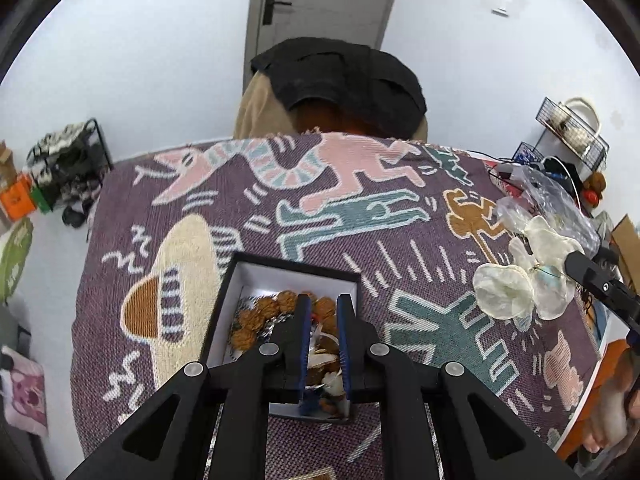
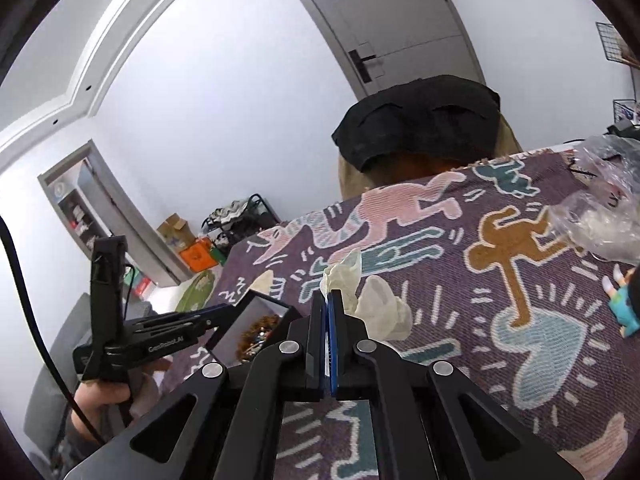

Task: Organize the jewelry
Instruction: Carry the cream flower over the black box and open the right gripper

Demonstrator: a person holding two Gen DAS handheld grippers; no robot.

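A black box with a white lining lies on the patterned cloth and holds brown beads and other jewelry. My left gripper is open, its fingers over the box's contents. My right gripper is shut on a white shell-flower earring; it hangs above the cloth. In the left wrist view the right gripper holds these white petals at the right. The box also shows in the right wrist view, under the left gripper.
A purple woven cloth with pink, teal and brown figures covers the round table. Clear plastic bags lie at the far right edge. A small teal toy sits at the right. A chair with a black garment stands behind the table.
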